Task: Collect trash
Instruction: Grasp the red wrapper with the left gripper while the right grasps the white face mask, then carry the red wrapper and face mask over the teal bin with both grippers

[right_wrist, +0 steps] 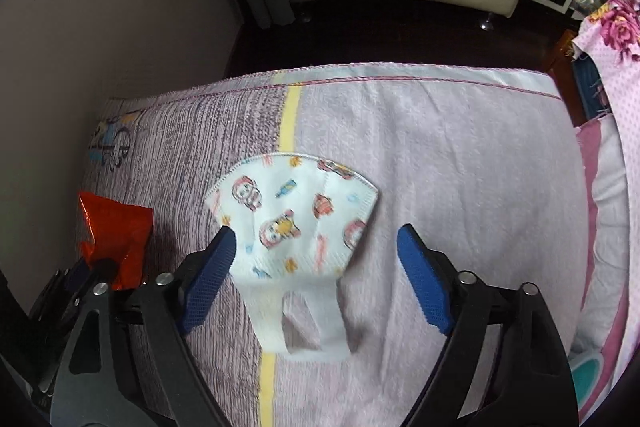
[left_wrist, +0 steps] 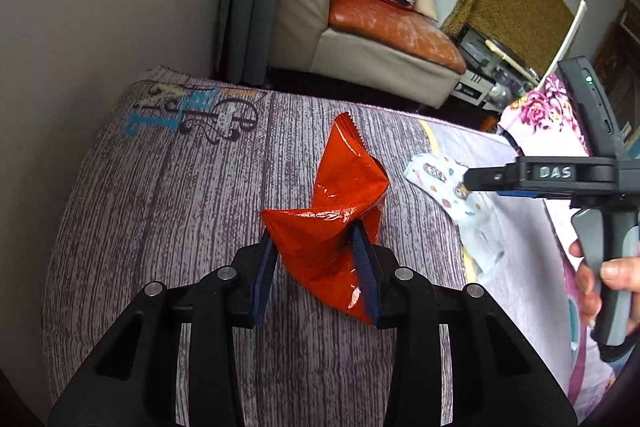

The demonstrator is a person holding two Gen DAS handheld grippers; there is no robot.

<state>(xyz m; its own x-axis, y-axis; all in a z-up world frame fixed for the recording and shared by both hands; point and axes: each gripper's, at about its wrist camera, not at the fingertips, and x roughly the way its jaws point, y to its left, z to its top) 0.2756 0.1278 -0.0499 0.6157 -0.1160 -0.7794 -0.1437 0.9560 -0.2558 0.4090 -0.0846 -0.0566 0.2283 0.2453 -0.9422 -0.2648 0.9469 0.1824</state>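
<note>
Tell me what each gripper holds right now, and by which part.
Left gripper pinches the crumpled red foil wrapper at its near end. Right gripper is open around the white cartoon-print face mask, holding nothing.

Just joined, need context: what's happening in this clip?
A person is picking trash off a bed with two hand-held tools. The left tool is shut on a red wrapper, gripping its lower part. The right tool is open, its fingers either side of a printed face mask that lies flat on the blanket, not yet gripped.
</note>
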